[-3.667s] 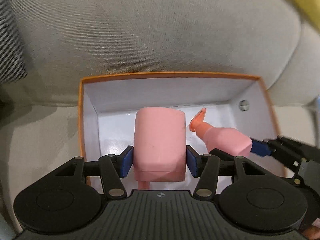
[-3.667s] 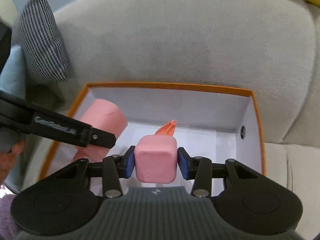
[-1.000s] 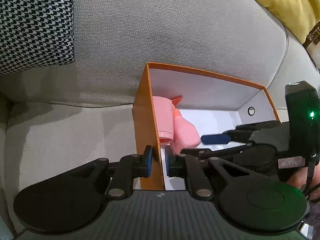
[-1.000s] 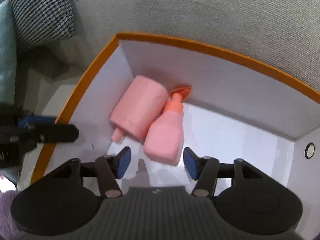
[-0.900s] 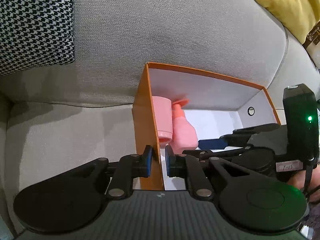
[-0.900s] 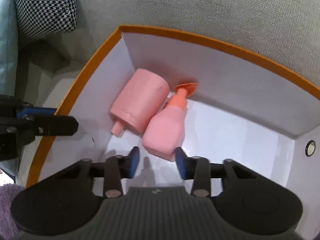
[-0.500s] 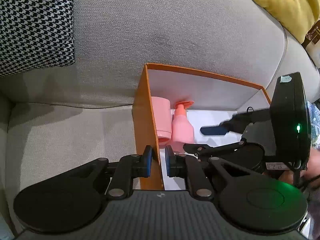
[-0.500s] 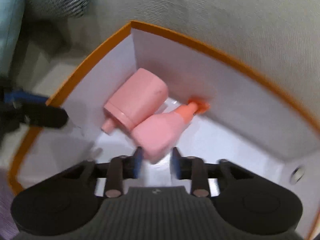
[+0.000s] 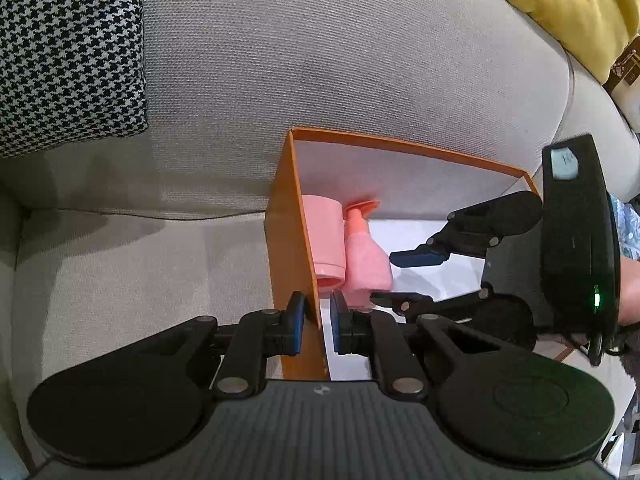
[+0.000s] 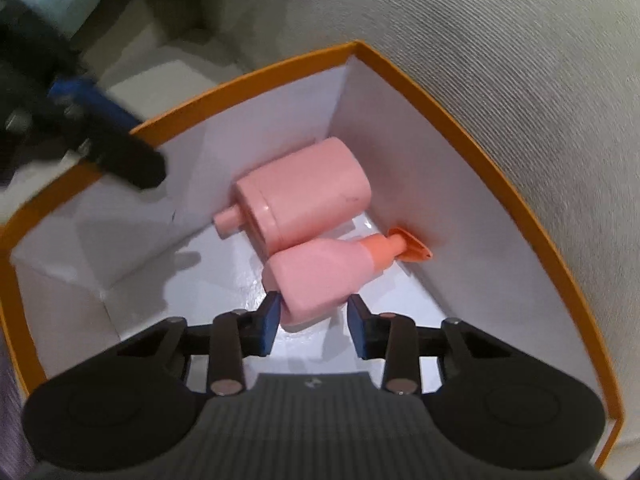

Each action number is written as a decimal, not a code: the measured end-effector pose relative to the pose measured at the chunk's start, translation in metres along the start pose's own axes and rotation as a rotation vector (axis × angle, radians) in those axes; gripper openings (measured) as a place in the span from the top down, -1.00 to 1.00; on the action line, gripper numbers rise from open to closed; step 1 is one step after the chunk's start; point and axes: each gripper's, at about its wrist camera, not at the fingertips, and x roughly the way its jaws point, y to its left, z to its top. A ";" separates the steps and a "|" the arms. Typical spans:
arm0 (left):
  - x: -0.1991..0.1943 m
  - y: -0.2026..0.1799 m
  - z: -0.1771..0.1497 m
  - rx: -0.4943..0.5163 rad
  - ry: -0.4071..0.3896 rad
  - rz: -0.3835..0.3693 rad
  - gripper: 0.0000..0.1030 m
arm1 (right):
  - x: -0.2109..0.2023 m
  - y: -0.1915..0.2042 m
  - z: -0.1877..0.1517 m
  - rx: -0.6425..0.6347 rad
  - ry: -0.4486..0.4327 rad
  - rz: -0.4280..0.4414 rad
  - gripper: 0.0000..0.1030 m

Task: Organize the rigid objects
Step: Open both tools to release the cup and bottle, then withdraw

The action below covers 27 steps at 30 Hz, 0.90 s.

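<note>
An orange box (image 9: pixel 288 248) with white inside sits on a grey sofa. My left gripper (image 9: pixel 318 322) is shut on its left wall, one pad on each face. Inside, a large pink bottle (image 10: pixel 304 192) lies on its side in the corner by that wall. A smaller pink pump bottle (image 10: pixel 320 276) with an orange nozzle lies right beside it, touching it. My right gripper (image 10: pixel 314 320) points down into the box, and its jaws are closing with the pads against the pump bottle's base. From the left wrist, both bottles (image 9: pixel 324 236) (image 9: pixel 364 260) show behind the wall.
The sofa backrest (image 9: pixel 360 60) rises just behind the box rim (image 10: pixel 460 120). A houndstooth cushion (image 9: pixel 68 52) leans at the far left and a yellow cushion (image 9: pixel 568 12) at the upper right. Bare seat (image 9: pixel 140 272) lies left of the box. A hand (image 9: pixel 630 292) holds the right gripper.
The right gripper closed onto the pump bottle's base and rolled, swinging the bottle to lie parallel against the large one. The left gripper stayed clamped on the box wall.
</note>
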 end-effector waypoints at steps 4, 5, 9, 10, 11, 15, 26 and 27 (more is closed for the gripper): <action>-0.001 -0.001 0.000 -0.002 0.001 0.000 0.73 | 0.001 0.006 -0.001 -0.090 0.006 -0.019 0.32; -0.001 -0.001 -0.001 -0.003 0.000 0.000 0.73 | -0.001 0.006 -0.002 -0.093 0.007 -0.018 0.32; -0.006 0.000 -0.003 -0.016 -0.014 -0.002 0.73 | -0.005 0.005 -0.005 -0.075 0.019 -0.032 0.31; -0.008 0.000 -0.004 -0.017 -0.022 -0.004 0.73 | -0.009 0.004 -0.007 -0.051 0.016 -0.026 0.30; -0.011 0.000 -0.005 -0.016 -0.028 -0.004 0.71 | -0.012 0.003 -0.008 -0.031 0.007 -0.017 0.30; -0.034 -0.008 -0.017 0.004 -0.082 -0.004 0.67 | -0.035 0.005 -0.020 0.096 -0.044 -0.044 0.25; -0.104 -0.030 -0.103 -0.020 -0.190 -0.022 0.67 | -0.151 0.047 -0.099 0.510 -0.354 -0.142 0.18; -0.104 -0.031 -0.112 -0.029 -0.189 -0.015 0.67 | -0.160 0.055 -0.108 0.531 -0.376 -0.154 0.18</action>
